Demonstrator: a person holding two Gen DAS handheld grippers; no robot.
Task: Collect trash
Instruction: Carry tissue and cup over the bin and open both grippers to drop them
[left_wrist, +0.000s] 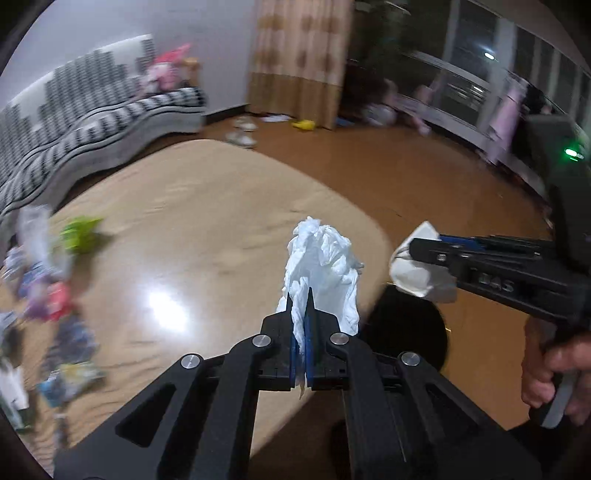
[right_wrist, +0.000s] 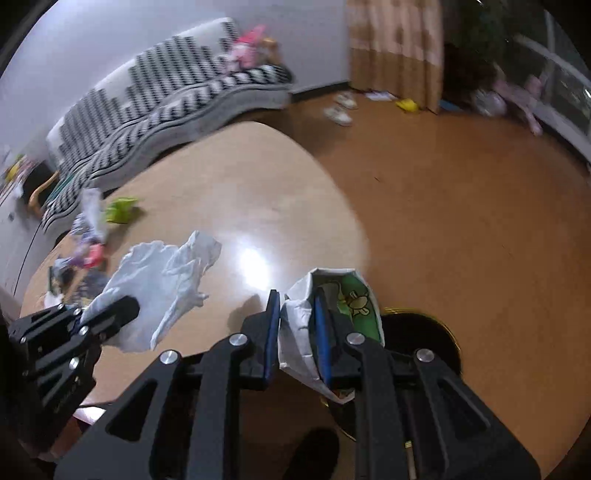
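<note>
Past table (right_wrist: 229, 177) corner, above black bin (right_wrist: 436, 339): both loads near its rim; early release likely drops them on floor (right_wrist: 461, 206), since tissue is light and floppy. Left gripper (left_wrist: 303, 299) clenched on crumpled white tissue (left_wrist: 325, 258). Right gripper (right_wrist: 297, 306) grasping small flattened carton (right_wrist: 332, 295), white with green print.

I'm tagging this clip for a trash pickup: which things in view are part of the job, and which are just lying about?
Part of the job:
- crumpled white tissue, clamped in the left gripper
- paper carton, gripped by the right gripper
- dark bin below the table edge
- wrappers littering the table

Lying about:
- striped sofa
- shoes on the floor
- curtain
</note>
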